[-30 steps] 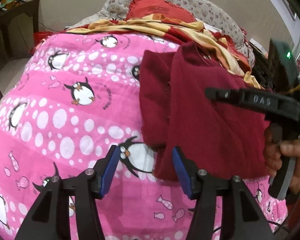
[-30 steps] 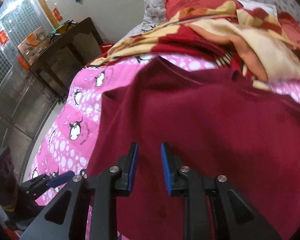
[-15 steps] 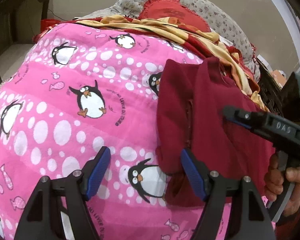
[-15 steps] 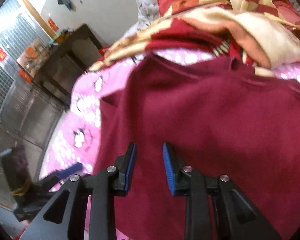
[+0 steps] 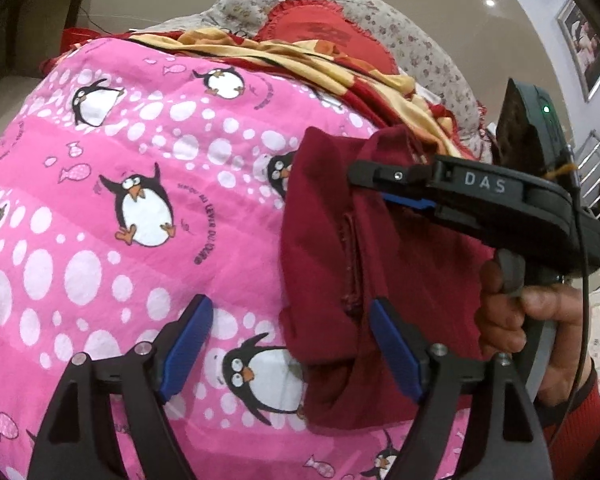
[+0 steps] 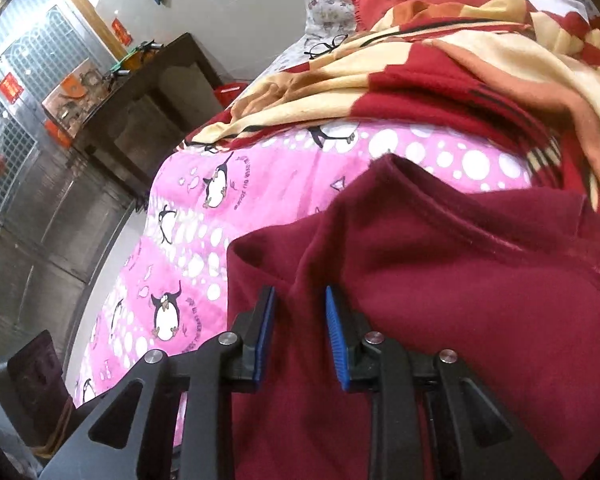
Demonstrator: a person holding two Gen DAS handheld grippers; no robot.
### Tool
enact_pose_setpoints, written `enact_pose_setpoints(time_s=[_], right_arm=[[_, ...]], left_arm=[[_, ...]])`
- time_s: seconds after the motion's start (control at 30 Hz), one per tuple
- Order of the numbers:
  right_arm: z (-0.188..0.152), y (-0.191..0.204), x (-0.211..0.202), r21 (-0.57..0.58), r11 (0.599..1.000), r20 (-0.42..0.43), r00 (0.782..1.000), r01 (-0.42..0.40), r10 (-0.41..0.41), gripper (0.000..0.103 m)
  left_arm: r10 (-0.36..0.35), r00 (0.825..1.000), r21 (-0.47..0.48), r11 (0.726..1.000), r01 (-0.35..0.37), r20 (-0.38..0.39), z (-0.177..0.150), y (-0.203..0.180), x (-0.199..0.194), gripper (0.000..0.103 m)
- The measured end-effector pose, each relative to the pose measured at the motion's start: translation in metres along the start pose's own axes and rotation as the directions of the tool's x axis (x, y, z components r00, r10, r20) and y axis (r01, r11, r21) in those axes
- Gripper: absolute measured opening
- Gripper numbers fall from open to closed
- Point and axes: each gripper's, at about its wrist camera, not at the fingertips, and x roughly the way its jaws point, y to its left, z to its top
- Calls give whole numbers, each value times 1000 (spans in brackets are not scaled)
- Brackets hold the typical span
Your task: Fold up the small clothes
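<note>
The left gripper (image 5: 290,348) is held with its jaws wide apart, the dark red garment (image 5: 380,264) lying ahead and rightward on the pink penguin quilt (image 5: 120,200). The right gripper (image 6: 300,326) is seen slightly parted, a raised garment fold standing between its pads.

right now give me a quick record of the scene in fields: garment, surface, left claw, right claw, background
garment: dark red top, partly folded, one side turned over itself, lying on the bedspread
surface: pink penguin bedspread on a bed
left claw: open wide, fingers straddling the top's near left edge, not gripping
right claw: partly open over the top, low above a raised fold, nothing pinched that I can see
background: yellow and red blanket, red cushion, glasses on the floral sheet
</note>
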Motion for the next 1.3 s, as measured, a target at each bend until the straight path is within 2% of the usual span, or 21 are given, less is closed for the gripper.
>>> enact_pose_setpoints(time_s=[0.1,0.17,0.2,0.3,0.37,0.43,0.47,0.5,0.57,0.7,0.83,0.9,1.03,1.13,1.2,1.23,1.27,1.3], right_arm=[[4,-7,-13,56,998,36,999,-42,40,55],[3,-16,-17,100,993,41,998,-55,51,73],[4,-20,-18,115,992,35,998,-57,53,75],[4,-28,-19,146,986,14,997,-76,75,75],[4,-28,-21,150,985,3,997,-82,82,76],[5,-25,-20,138,987,-9,997,-78,79,76],[5,-22,-20,125,990,-17,997,-71,74,77],[6,-19,-20,112,991,-21,997,-66,69,77],[7,-15,-23,104,994,-21,999,-46,48,78],[12,-15,-31,117,990,-26,996,-80,84,80],[13,-7,-38,116,988,-9,994,-103,105,84],[12,0,-38,81,994,-23,997,-72,74,88],[12,16,-26,-7,999,-78,996,31,-32,89],[8,16,-14,-61,986,-126,979,155,-162,89],[4,8,-9,-53,983,-144,973,177,-183,89],[2,3,-7,-55,984,-149,973,169,-175,86],[1,1,-9,-65,983,-140,974,172,-180,77],[0,-2,-12,-75,980,-127,973,183,-192,69]], left_arm=[[-89,996,-50,995,90,11,3,4,1,93],[-96,995,-70,993,97,20,5,2,6,93],[-99,995,-63,993,100,15,5,0,9,93],[-118,993,-45,992,119,7,7,-10,19,93],[-128,992,-68,990,127,1,8,-11,28,90],[-154,988,-85,984,155,9,10,-12,31,62],[-151,989,-80,985,151,4,11,-15,31,41],[-143,990,-65,988,143,17,11,-18,29,28],[-167,984,7,986,167,69,8,-29,18,22],[-150,985,147,980,136,87,3,-54,9,22],[-123,989,222,970,102,82,0,-71,9,22],[-122,989,250,963,97,84,-2,-79,9,22],[-122,989,292,952,94,80,-9,-91,8,22],[-123,990,297,950,96,74,-11,-94,11,22],[-119,990,294,951,93,72,-12,-94,12,22],[-101,992,292,953,77,68,-13,-93,11,23],[-79,995,288,956,57,66,-13,-91,11,28],[-55,996,283,959,33,71,-16,-88,6,39]])
